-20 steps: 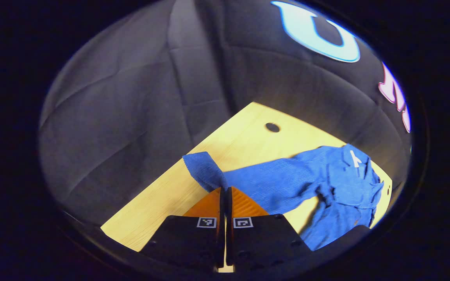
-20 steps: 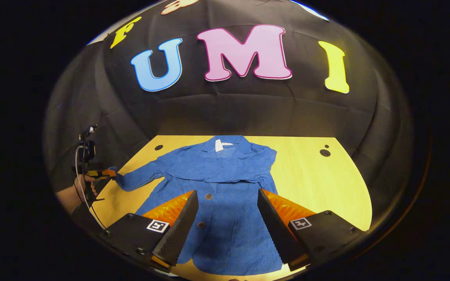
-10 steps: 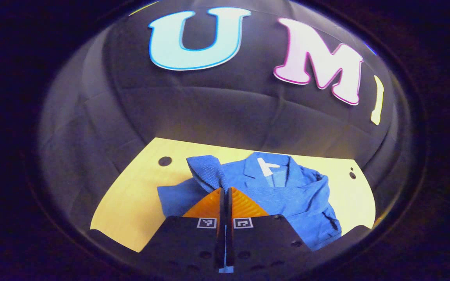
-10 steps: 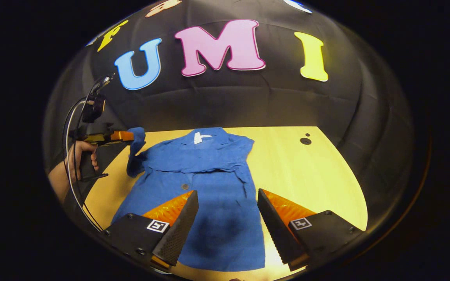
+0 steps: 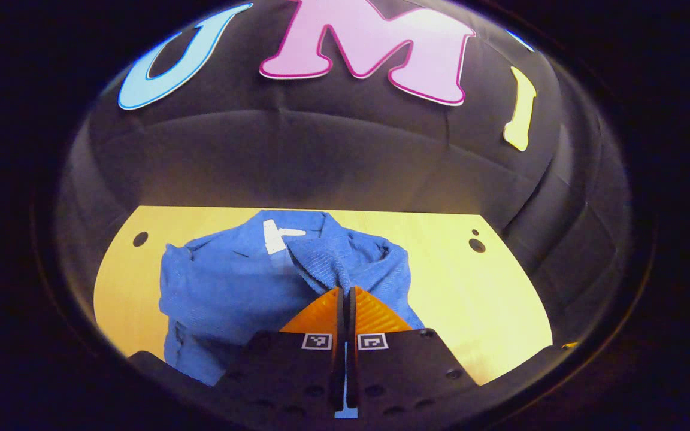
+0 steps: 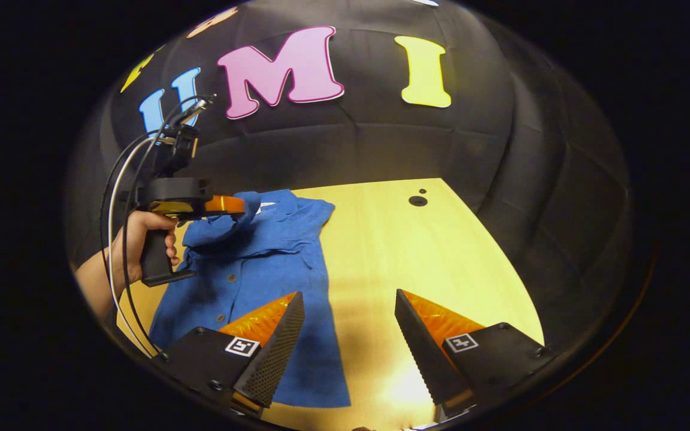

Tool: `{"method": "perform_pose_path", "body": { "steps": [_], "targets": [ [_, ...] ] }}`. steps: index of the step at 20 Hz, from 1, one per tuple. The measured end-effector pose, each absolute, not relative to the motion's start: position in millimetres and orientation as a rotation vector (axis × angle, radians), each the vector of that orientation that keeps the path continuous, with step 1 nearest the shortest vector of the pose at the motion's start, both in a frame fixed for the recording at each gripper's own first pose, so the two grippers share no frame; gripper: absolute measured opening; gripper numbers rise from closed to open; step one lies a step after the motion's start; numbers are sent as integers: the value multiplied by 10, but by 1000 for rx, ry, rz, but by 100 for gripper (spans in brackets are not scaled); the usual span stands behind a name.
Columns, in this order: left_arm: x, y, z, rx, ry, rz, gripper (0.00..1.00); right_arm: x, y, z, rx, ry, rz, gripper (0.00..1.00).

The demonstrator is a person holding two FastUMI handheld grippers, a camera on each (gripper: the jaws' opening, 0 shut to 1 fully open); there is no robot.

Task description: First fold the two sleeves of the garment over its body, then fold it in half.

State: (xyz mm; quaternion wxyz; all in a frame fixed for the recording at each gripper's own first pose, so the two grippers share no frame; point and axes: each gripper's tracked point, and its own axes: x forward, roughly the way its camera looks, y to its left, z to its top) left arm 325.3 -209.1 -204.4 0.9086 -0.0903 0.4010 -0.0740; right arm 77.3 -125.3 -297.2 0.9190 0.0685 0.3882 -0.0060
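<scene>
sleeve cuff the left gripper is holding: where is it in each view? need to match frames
Left gripper view: the sleeve cuff sits at centre, just above the left gripper, pinched between its closed fingers, over the jacket.
Right gripper view: the cuff is at left of centre, hanging from the left gripper above the jacket's chest.
Shared landmark: the white collar label, partly visible at.

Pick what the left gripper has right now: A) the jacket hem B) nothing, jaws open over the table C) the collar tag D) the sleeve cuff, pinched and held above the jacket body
D: the left gripper has its jaws closed on the sleeve cuff, which hangs above the jacket body; the right gripper view shows the cuff raised at its tip.
</scene>
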Motion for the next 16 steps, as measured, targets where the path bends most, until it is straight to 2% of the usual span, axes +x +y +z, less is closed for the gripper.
{"method": "perform_pose_path", "body": {
  "steps": [1,3,4,5,8,12,16],
  "targets": [
    [3273,-2195,-2112,-179,841,-159,0,764,-1319,-2976,143,798,-21,96],
    [3262,-2402,-2186,-196,859,-196,7,735,-1397,-3003,155,803,-30,96],
    [3242,-2482,-2214,-217,869,-211,16,716,-1421,-3031,162,807,-32,96],
    [3229,-2526,-2240,-228,875,-209,17,698,-1423,-3056,169,814,-32,96],
    [3135,-2454,-2234,-210,866,-193,87,634,-1366,-3115,187,835,-26,97],
    [2842,-2222,-2088,-198,819,-205,85,439,-1170,-3330,207,928,-5,97],
    [2253,-1843,-1950,-220,807,-200,84,224,-947,-3523,190,1015,17,97]
  ]
}}
